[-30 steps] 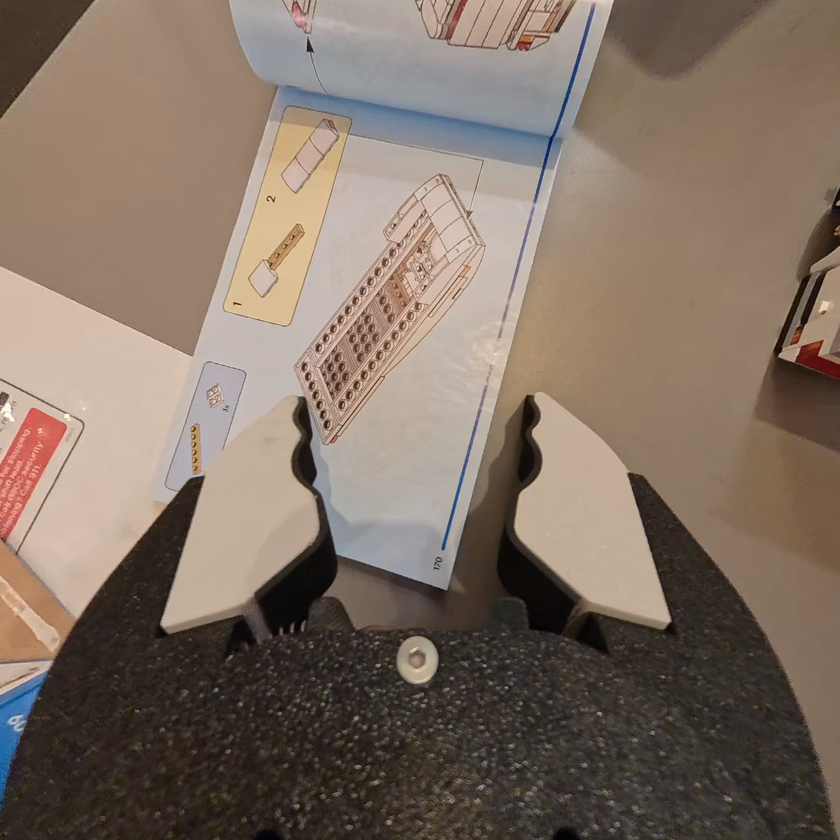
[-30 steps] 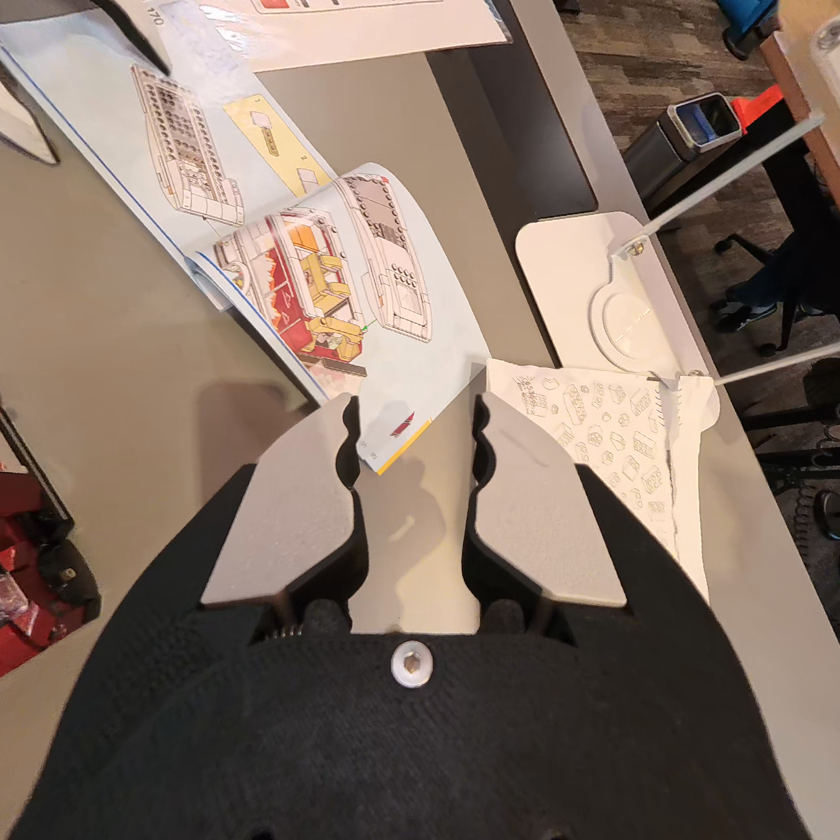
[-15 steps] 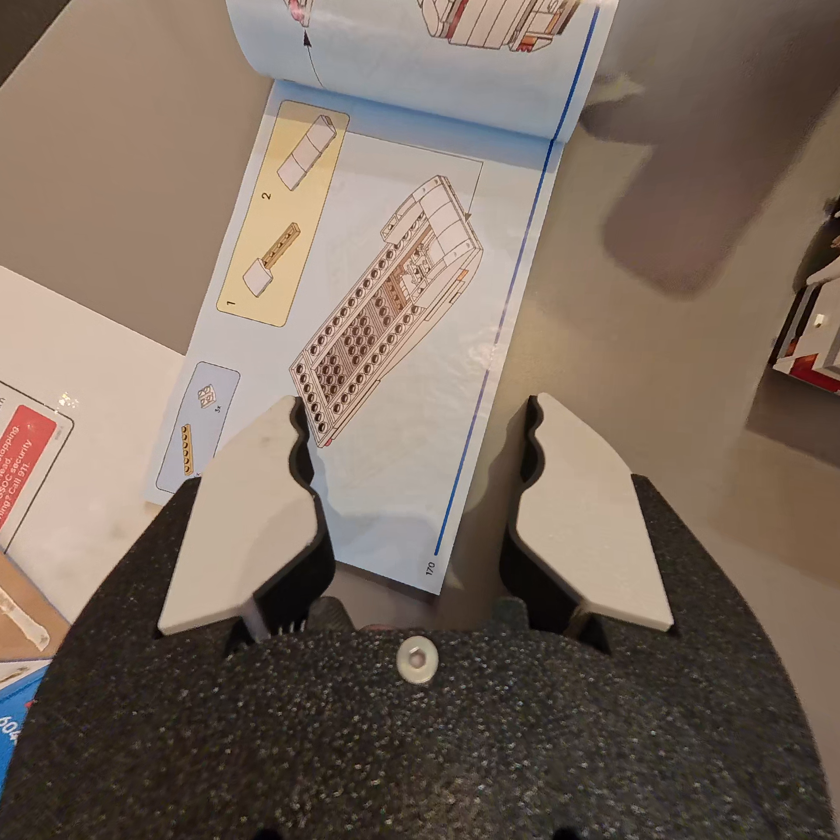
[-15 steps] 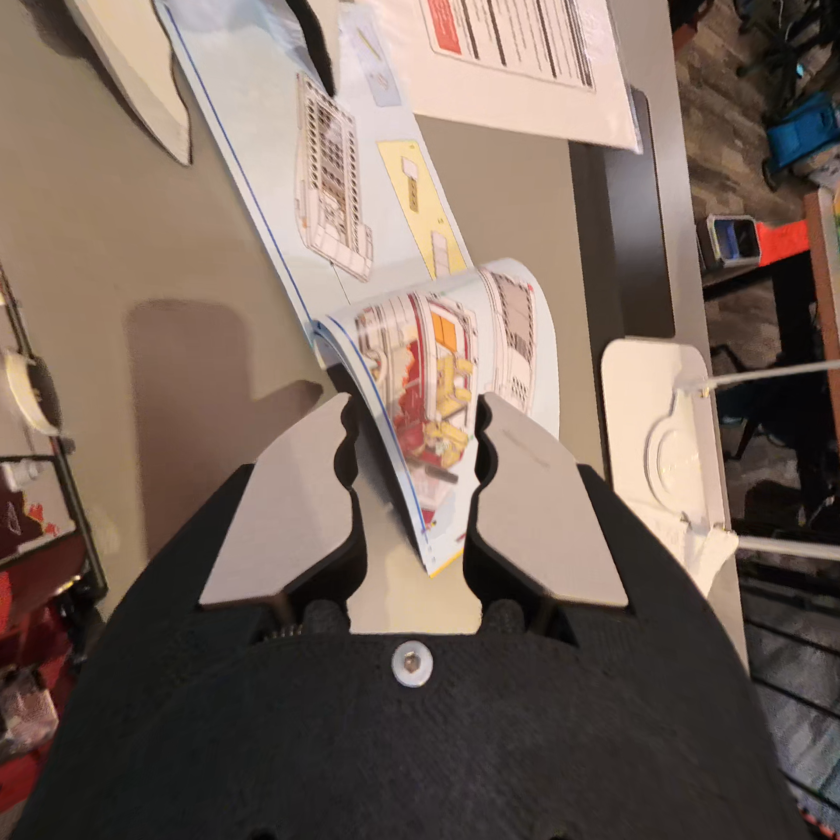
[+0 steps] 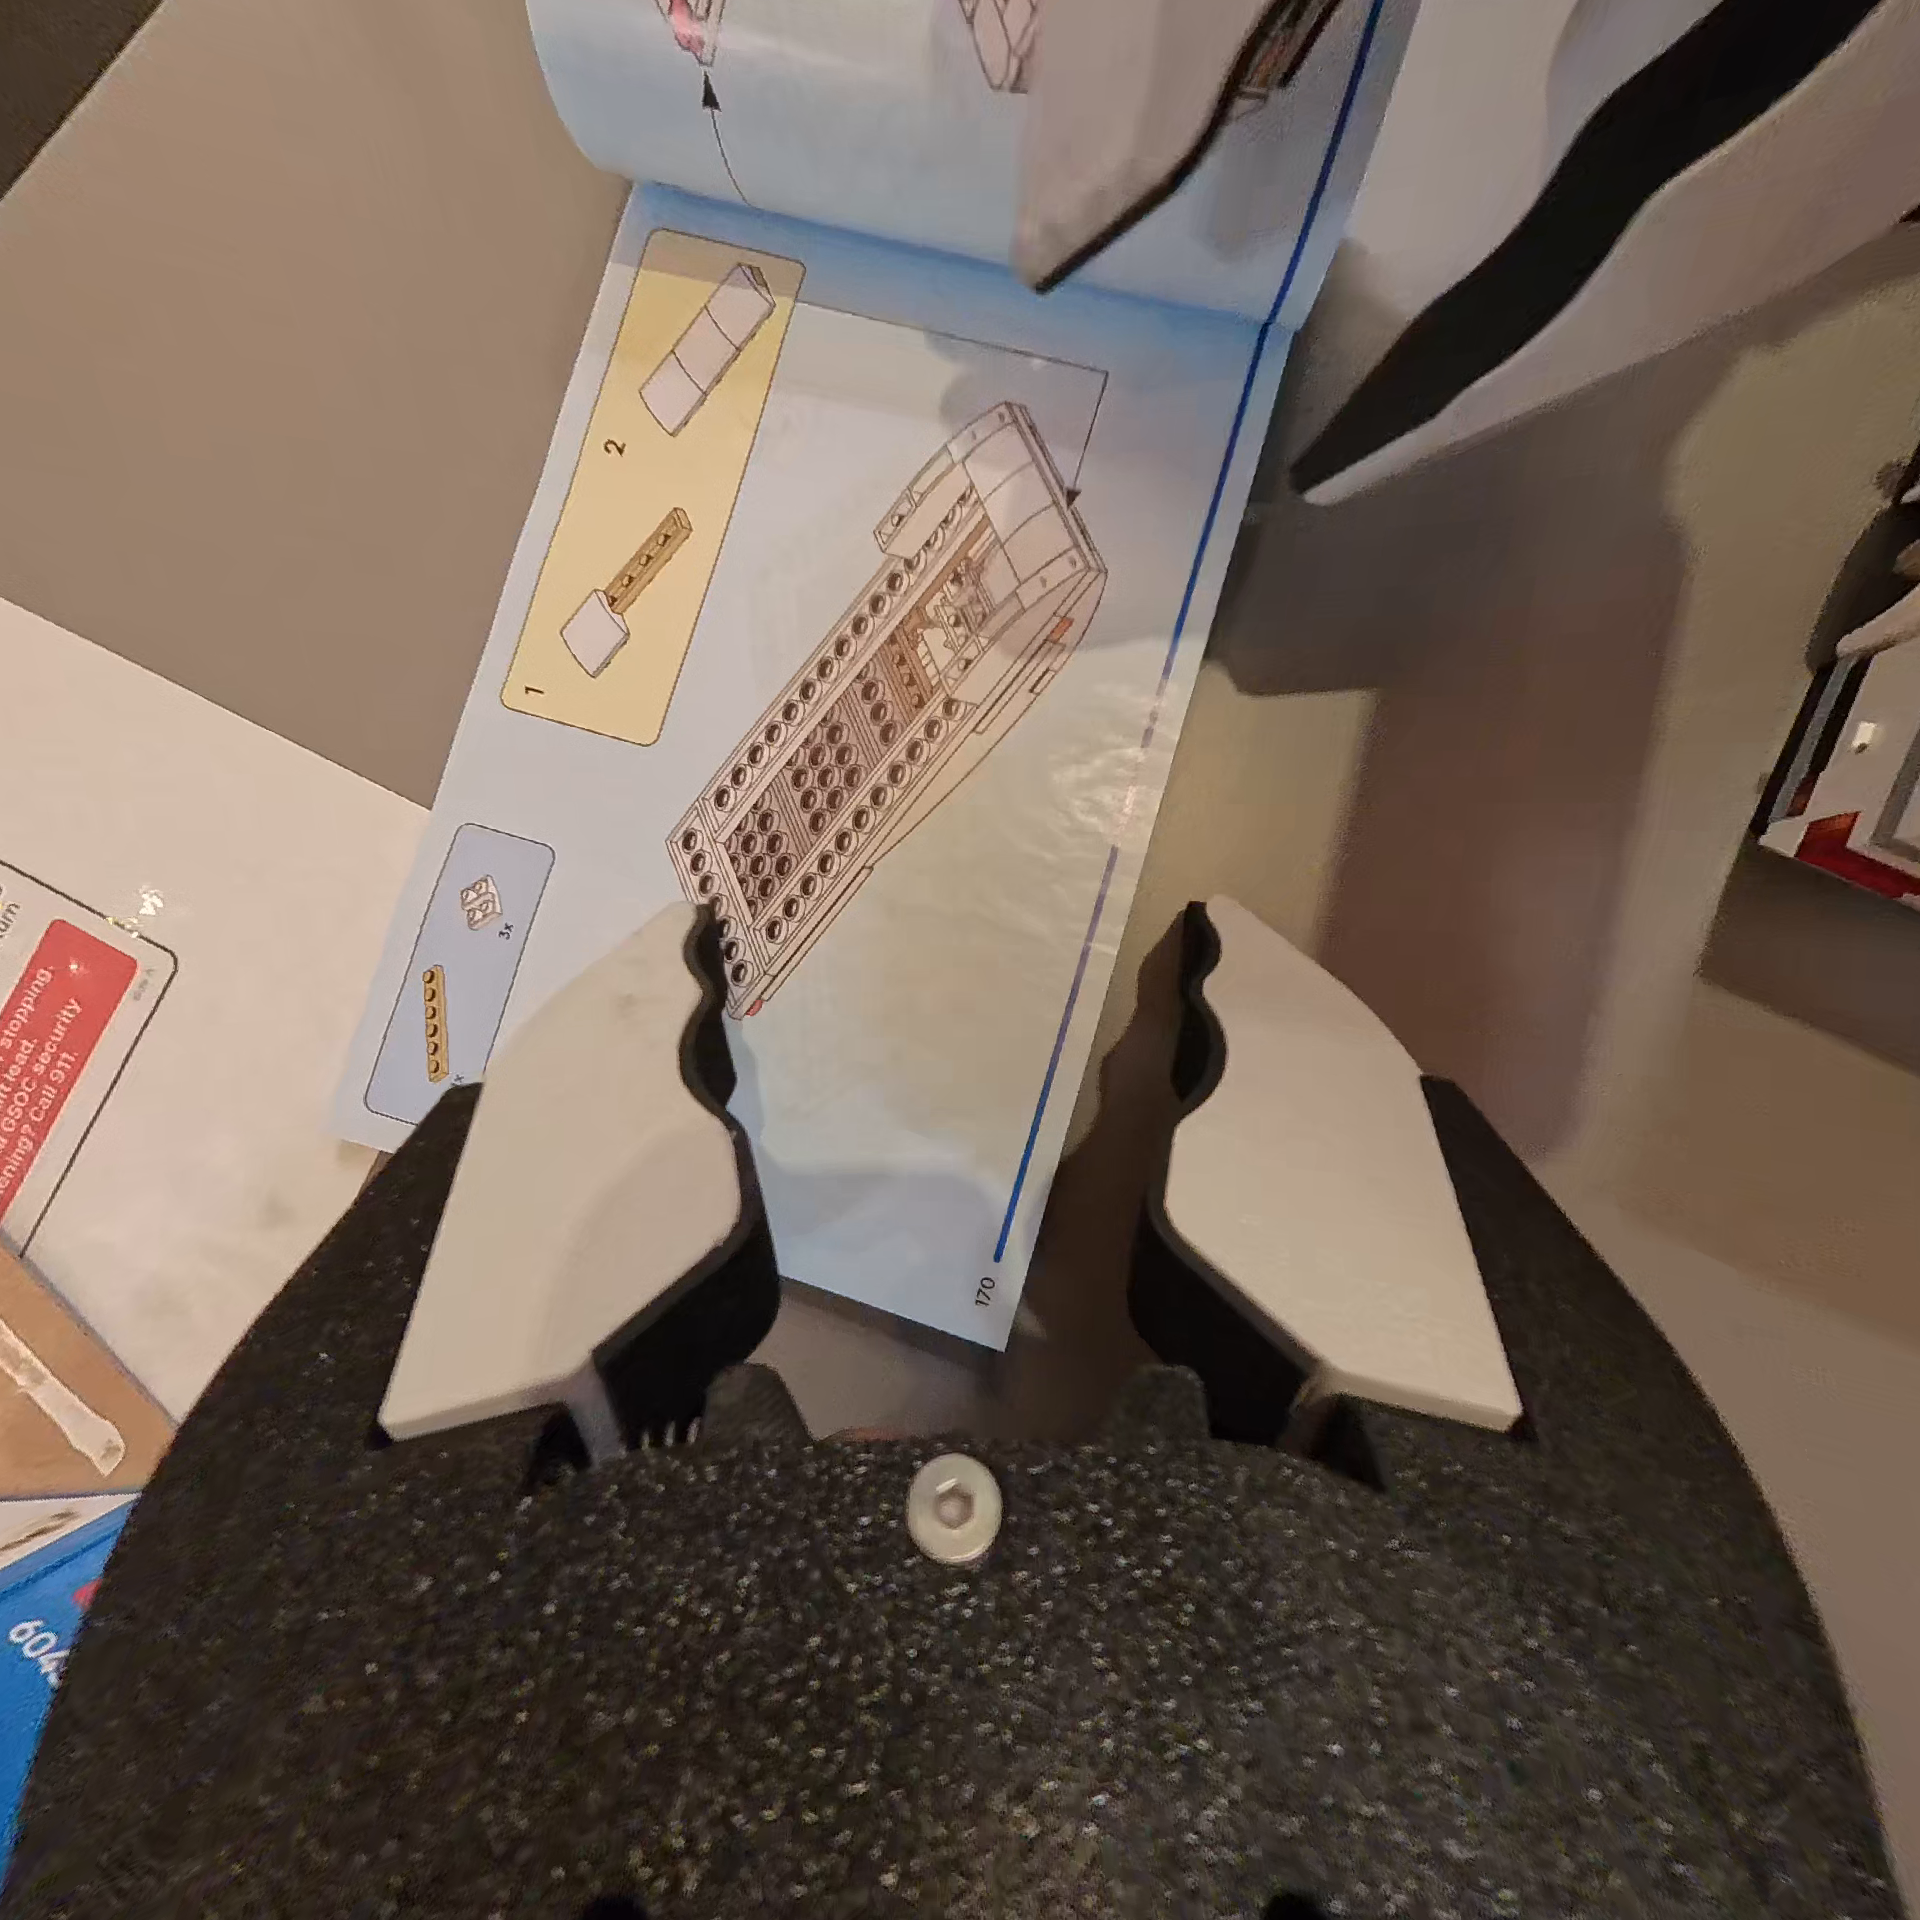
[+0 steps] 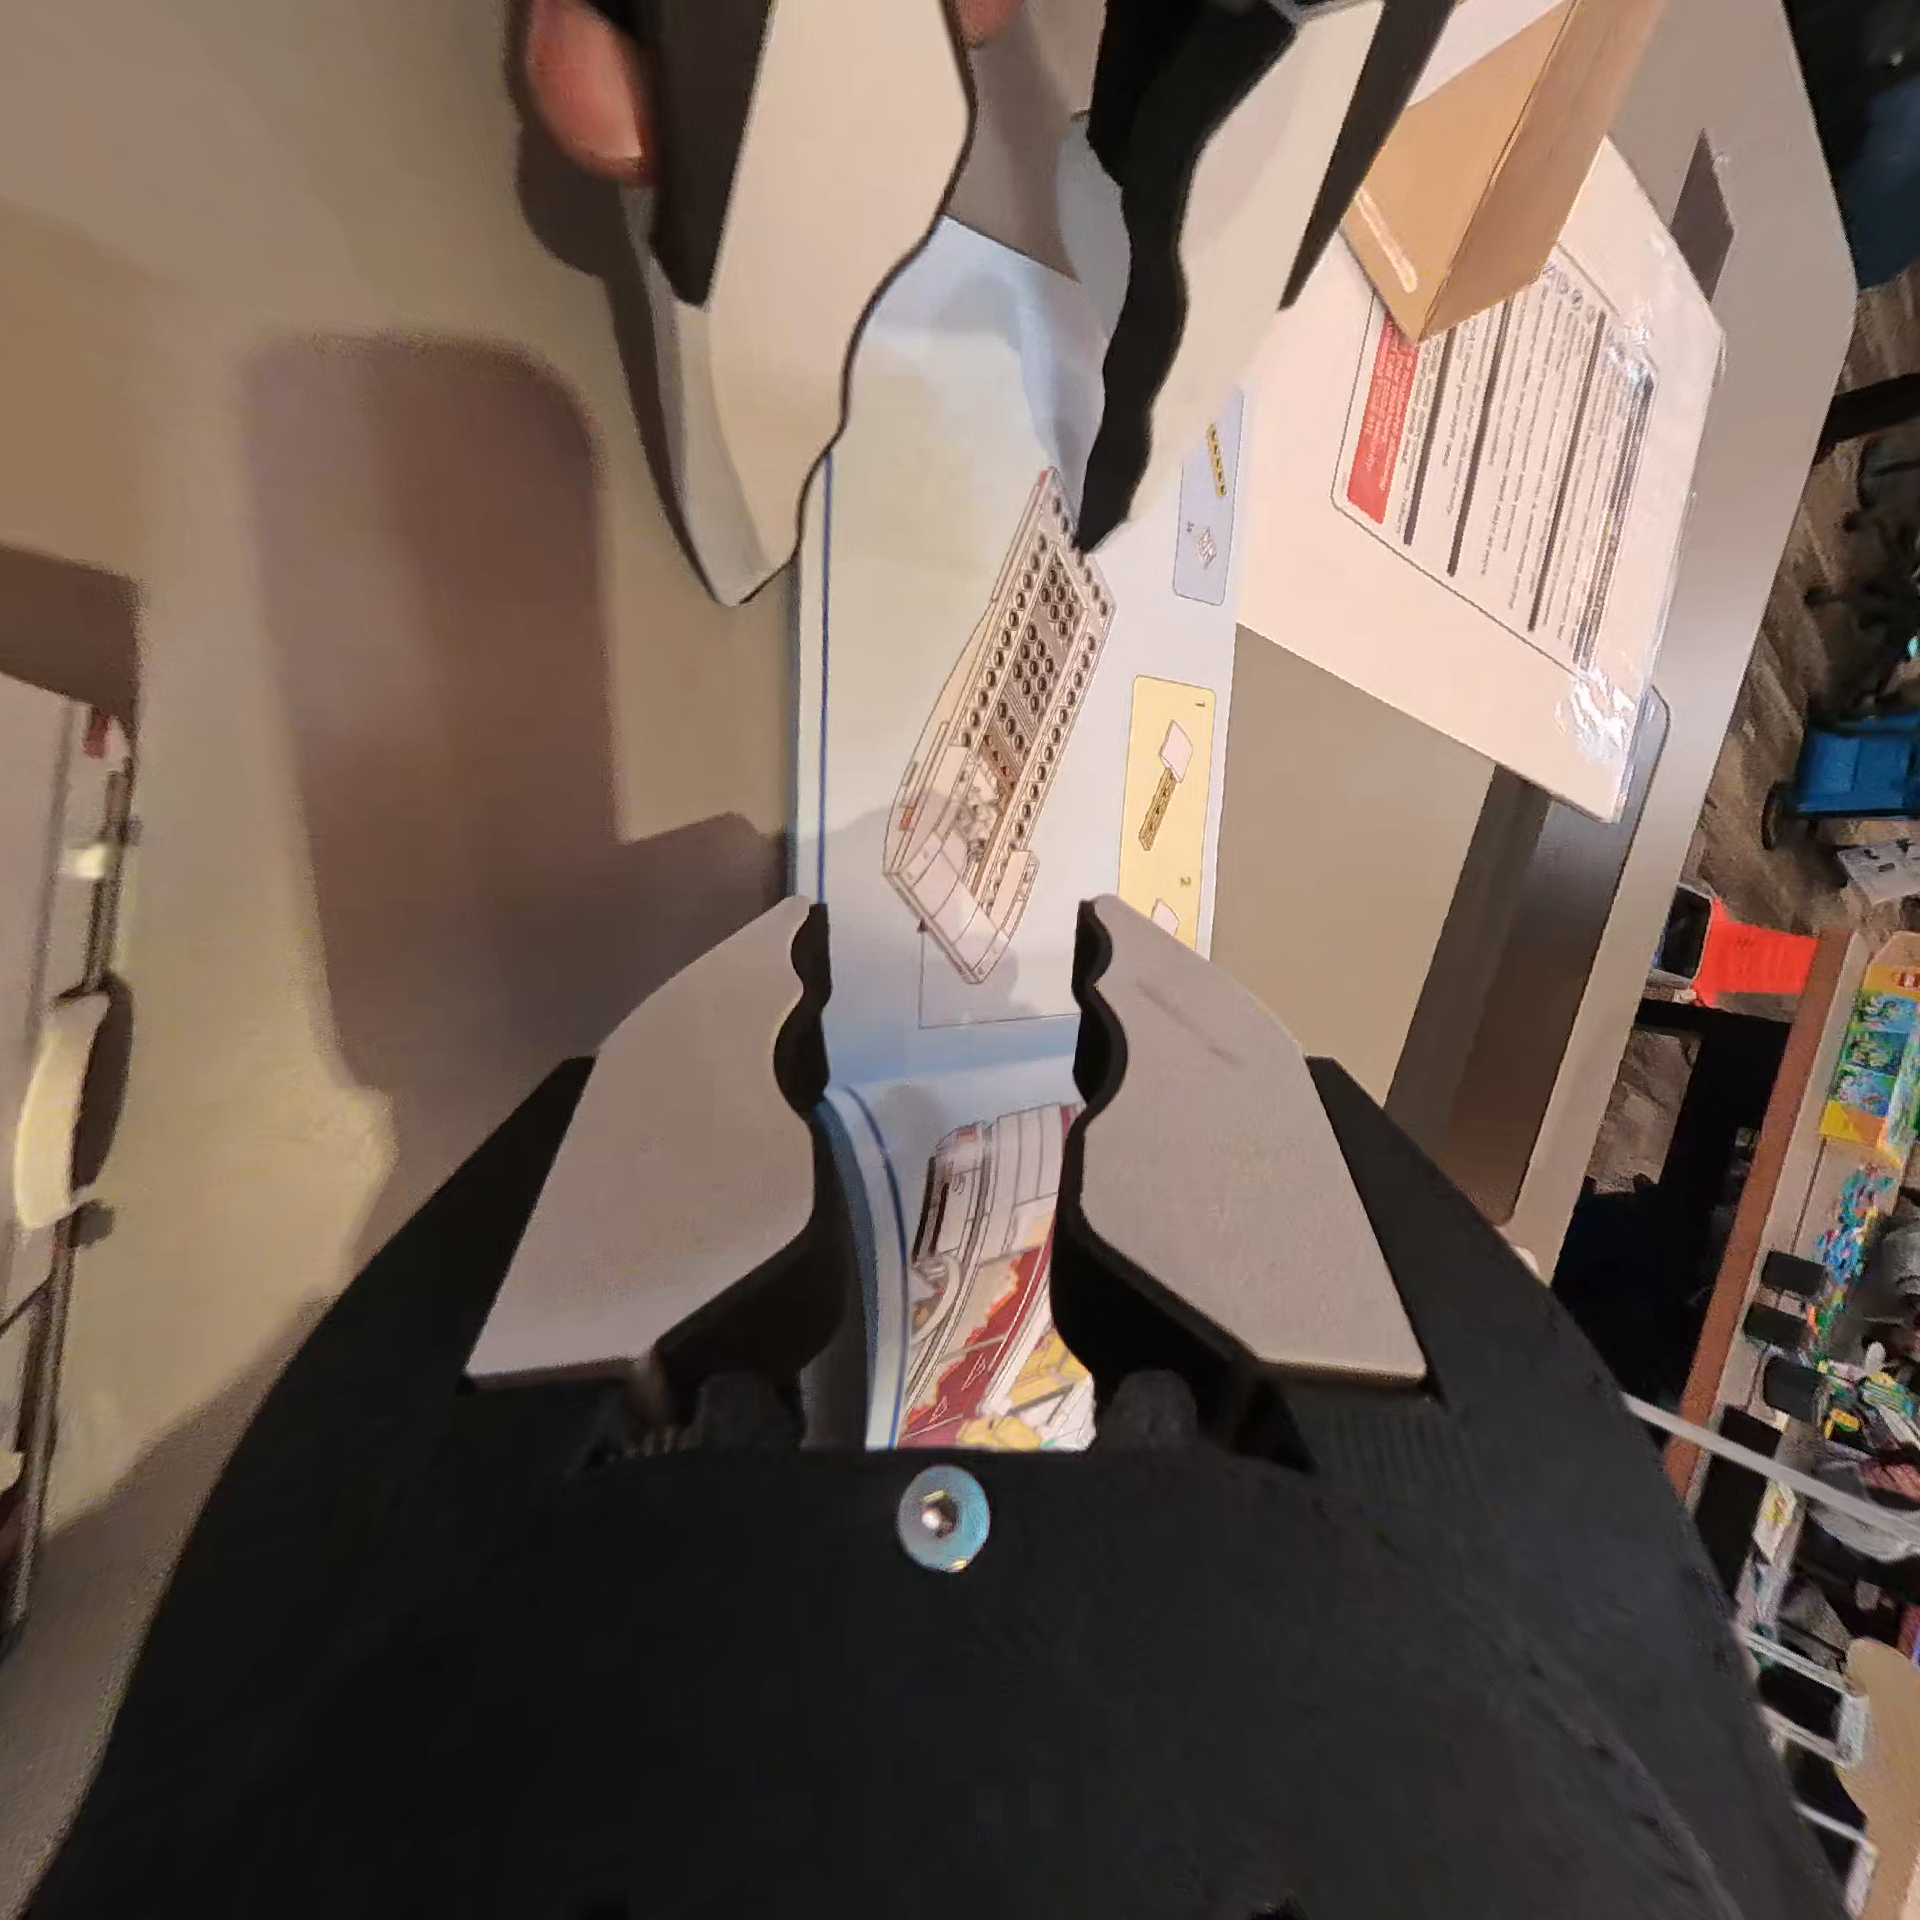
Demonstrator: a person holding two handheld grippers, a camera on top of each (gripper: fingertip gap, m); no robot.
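Hovering spread, your left hand-held gripper (image 5: 951, 925) held nothing; your right hand-held gripper (image 6: 948, 925) straddled the booklet (image 5: 935, 935) unpinched, whose curled page could have sprung back

A grey table (image 5: 260, 436) bears an open instruction booklet (image 5: 883, 727), a white printed sheet (image 6: 1507, 499) and a cardboard box (image 6: 1475, 177).

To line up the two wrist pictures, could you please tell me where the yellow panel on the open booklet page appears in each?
Left wrist view: the yellow panel is upper left of centre, on the flat page, beyond the left gripper.
Right wrist view: the yellow panel is right of centre, just beyond the right gripper.
Shared landmark: the blue line along the page's edge.
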